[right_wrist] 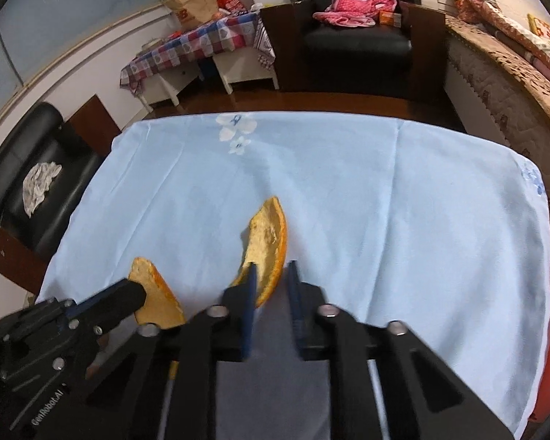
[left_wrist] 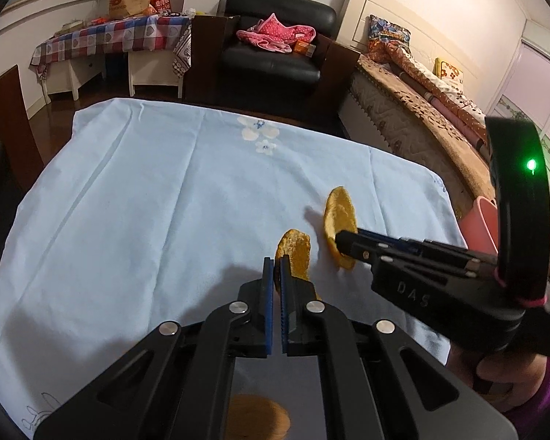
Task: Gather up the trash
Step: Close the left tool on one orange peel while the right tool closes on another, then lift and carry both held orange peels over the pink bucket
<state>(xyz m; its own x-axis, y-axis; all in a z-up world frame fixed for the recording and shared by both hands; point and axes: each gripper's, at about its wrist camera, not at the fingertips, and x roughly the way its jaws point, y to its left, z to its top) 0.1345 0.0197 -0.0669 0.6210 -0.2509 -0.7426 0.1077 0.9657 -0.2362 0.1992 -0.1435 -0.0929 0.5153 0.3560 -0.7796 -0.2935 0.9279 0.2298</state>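
Two pieces of orange peel are above a table under a light blue cloth (left_wrist: 128, 201). My left gripper (left_wrist: 277, 264) is shut on one orange peel piece (left_wrist: 295, 253), which stands between its blue pads; it also shows in the right wrist view (right_wrist: 157, 297). My right gripper (right_wrist: 271, 275) holds the second orange peel piece (right_wrist: 269, 242) against its left pad; the jaws stand partly apart. In the left wrist view this piece (left_wrist: 339, 220) sits at the right gripper's tip (left_wrist: 343, 242). A third peel piece (left_wrist: 260, 418) lies on the cloth under my left gripper.
A pink bin (left_wrist: 480, 223) stands off the table's right edge, beside a bed (left_wrist: 421, 124). A black armchair (left_wrist: 275, 44) with pink clothes and a checked-cloth table (left_wrist: 110, 36) are beyond. A black chair (right_wrist: 29, 183) with a white rag is to the left.
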